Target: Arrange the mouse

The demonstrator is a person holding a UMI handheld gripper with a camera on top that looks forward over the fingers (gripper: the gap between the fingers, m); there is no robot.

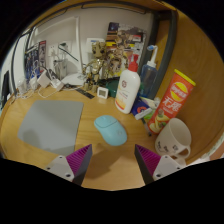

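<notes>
Nearest, between spread fingers of gripper [113, 163], bare wooden table [30, 135]. Just ahead, light blue mouse [111, 128], beside grey mousepad [53, 124]. Best approached straight, straddling its sides, closing gently. Beyond right, white mug [173, 138], snack canister [171, 101], white bottle [127, 87]: worth avoiding.

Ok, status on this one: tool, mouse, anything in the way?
Tool open, holding nothing. Mouse on the table just ahead of the fingers, right of the grey mouse pad. White mug close by; path clear.
</notes>
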